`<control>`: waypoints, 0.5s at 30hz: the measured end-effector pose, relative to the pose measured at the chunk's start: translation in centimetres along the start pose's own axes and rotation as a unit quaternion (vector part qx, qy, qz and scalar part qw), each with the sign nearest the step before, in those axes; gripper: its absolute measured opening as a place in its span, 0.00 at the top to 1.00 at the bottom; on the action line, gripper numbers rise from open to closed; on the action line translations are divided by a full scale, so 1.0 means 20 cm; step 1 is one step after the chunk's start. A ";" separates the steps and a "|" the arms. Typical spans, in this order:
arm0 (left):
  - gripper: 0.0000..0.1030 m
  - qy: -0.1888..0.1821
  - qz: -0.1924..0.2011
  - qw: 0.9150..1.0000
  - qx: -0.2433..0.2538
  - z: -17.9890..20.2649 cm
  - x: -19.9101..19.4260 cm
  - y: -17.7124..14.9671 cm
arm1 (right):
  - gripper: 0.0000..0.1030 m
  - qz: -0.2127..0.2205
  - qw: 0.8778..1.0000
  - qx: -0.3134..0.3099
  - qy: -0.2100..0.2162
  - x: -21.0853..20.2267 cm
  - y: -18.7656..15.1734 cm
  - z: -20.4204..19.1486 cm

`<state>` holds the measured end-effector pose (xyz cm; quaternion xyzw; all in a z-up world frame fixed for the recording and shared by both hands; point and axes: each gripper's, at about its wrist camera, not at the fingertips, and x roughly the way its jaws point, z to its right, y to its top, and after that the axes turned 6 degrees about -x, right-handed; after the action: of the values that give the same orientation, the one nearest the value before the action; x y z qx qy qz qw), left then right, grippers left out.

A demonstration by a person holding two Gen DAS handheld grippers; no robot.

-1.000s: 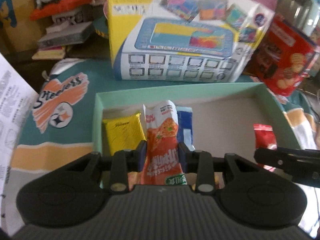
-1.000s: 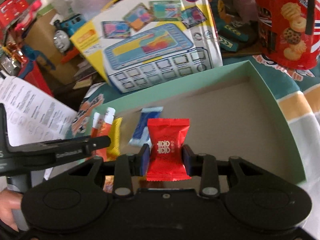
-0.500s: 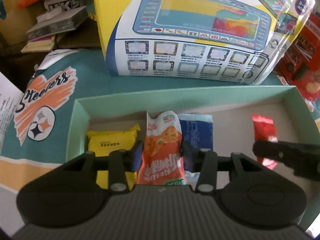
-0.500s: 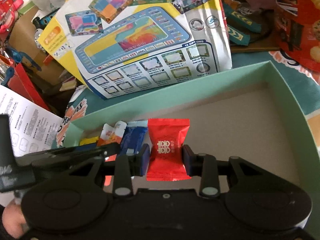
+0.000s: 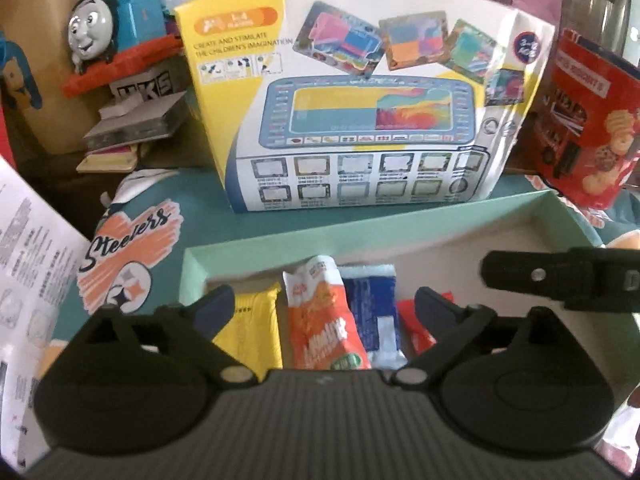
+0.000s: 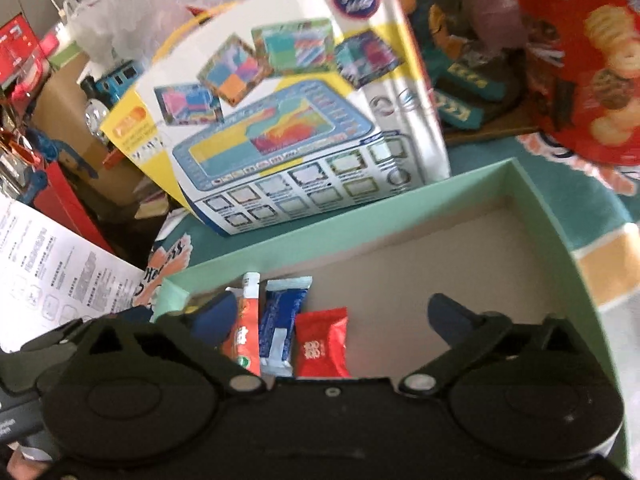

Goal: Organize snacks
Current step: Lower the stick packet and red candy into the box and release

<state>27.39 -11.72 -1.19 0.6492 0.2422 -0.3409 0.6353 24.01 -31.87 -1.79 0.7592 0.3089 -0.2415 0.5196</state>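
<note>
**Both claws spread, four snack packets lying in the green tray**

Legibly, the large toy box (image 5: pixel 360 100) behind the tray reads "CREATE AND STIMULATE THE CHILDREN'S IMAGINATION" beside an orange label, with a round badge at its top right corner. An orange "Steelers" emblem (image 5: pixel 128 256) is printed on the teal cloth (image 5: pixel 208 208) covering the tabletop. A small box under the toy train (image 5: pixel 112 28) carries the letters "HKS". The red biscuit tin (image 5: pixel 592 128) at right shows biscuits and white lettering too blurred to read.

The pale green tray (image 5: pixel 400 220) sits on the cloth just in front of the toy box. At its left end four packets lie side by side: yellow snack packet (image 5: pixel 256 332), orange snack packet (image 5: pixel 324 320), blue snack packet (image 5: pixel 372 308) and red snack packet (image 6: pixel 320 344), the last marked with a white symbol. Print on the orange packet is not readable.

The left claw (image 5: pixel 324 312) stands with its jaws wide apart, holding nothing, above the packets. The right claw (image 6: pixel 332 312) is likewise spread and empty, above the red and blue packets; its arm crosses the right of the left wrist view.

A printed instruction sheet (image 5: pixel 28 264) lies at far left. Cardboard boxes and assorted toys crowd the background.
</note>
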 end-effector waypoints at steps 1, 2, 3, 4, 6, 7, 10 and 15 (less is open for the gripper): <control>0.03 -0.002 0.000 1.000 -0.002 0.01 -0.04 -0.01 | 0.00 0.000 1.000 0.004 -0.001 -0.04 -0.01 0.01; 0.01 -0.004 -0.003 1.000 -0.005 0.01 -0.07 -0.03 | 0.00 0.000 1.000 0.009 -0.001 -0.09 -0.04 0.02; 0.01 -0.008 -0.006 1.000 -0.006 0.01 -0.10 -0.04 | 0.00 0.001 1.000 0.012 -0.001 -0.13 -0.05 0.03; 0.00 -0.013 -0.009 1.000 -0.006 0.02 -0.14 -0.06 | 0.00 0.003 1.000 0.012 -0.001 -0.17 -0.07 0.04; 0.00 -0.022 -0.010 1.000 -0.005 0.05 -0.21 -0.11 | 0.00 0.007 1.000 0.009 -0.005 -0.26 -0.11 0.05; 0.00 -0.025 -0.012 1.000 -0.001 0.06 -0.25 -0.14 | 0.00 0.010 1.000 0.007 -0.009 -0.31 -0.14 0.06; 0.00 -0.035 -0.020 0.999 0.007 0.11 -0.34 -0.24 | 0.00 0.010 1.000 0.009 -0.017 -0.46 -0.22 0.11; 0.00 -0.052 -0.041 0.998 0.016 0.18 -0.45 -0.41 | 0.00 0.007 0.999 0.032 -0.033 -0.65 -0.38 0.21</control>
<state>14.92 -13.65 0.34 0.6302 0.2296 -0.4039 0.6221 9.30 -36.72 0.90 0.7691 0.2781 -0.2724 0.5069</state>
